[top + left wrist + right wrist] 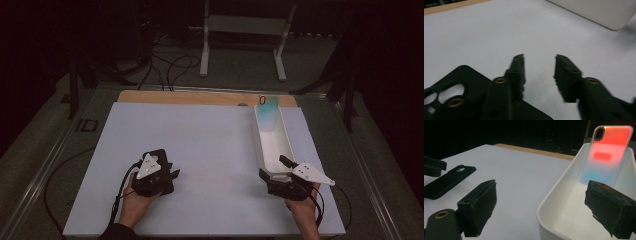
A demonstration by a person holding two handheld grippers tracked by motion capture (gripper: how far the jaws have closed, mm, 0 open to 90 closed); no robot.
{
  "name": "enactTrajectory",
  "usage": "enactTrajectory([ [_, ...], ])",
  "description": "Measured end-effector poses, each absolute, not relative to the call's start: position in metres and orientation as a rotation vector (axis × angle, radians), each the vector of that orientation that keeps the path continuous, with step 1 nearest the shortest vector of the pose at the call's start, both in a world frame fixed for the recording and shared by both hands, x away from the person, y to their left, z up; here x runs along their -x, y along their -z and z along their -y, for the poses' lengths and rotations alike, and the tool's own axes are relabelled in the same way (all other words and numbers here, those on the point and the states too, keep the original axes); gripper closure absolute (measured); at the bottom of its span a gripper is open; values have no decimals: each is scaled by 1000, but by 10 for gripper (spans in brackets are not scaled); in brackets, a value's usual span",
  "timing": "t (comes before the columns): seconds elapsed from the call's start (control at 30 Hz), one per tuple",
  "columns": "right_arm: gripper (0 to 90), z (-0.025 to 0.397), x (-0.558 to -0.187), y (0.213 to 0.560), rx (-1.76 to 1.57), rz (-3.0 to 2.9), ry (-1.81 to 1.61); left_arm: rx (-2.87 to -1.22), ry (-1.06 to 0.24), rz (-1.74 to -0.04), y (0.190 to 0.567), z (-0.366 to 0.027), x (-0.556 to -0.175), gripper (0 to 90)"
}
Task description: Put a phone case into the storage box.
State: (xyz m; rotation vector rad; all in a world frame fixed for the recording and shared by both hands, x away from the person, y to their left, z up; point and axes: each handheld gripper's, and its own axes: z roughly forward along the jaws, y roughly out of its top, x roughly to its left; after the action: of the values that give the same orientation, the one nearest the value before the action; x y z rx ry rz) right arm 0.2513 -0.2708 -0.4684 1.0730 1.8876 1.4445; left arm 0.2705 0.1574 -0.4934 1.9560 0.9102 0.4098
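The long white plastic tray (554, 202) is a light, rigid thing with smooth, slippery walls, and its near short wall sits right between your right gripper's (541, 207) wide-open jaws, one jaw outside the wall and one inside over the tray floor; nothing is clamped yet. I'd judge that thin rim the best place to pinch, squarely and low on the wall, since a shallow bite on glossy plastic could slide off or tip the tray. Ahead of that gripper, at the tray's far end, a translucent phone case glowing orange to pale blue (607, 152) leans upright against the far wall; it looks thin and light and may topple if you jerk the tray. Off to that gripper's left, a flat black phone case (447, 181) lies on the white table sheet (210, 150), right beside your left gripper (539, 72), whose jaws stand apart, empty, over bare sheet.
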Motion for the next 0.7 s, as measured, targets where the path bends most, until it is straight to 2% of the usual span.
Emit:
enactTrajectory([
  [0.13,107,271,-251,468,-1074,-1887,-1446,-2007,-386,-913,500,-151,-271,839],
  [0.2,107,271,-251,468,-1072,-1889,-1443,-2019,-377,-915,502,-148,-270,894],
  [0.7,107,271,-251,468,-1067,-1889,-1438,-2128,-333,-1029,522,-141,-267,900],
])
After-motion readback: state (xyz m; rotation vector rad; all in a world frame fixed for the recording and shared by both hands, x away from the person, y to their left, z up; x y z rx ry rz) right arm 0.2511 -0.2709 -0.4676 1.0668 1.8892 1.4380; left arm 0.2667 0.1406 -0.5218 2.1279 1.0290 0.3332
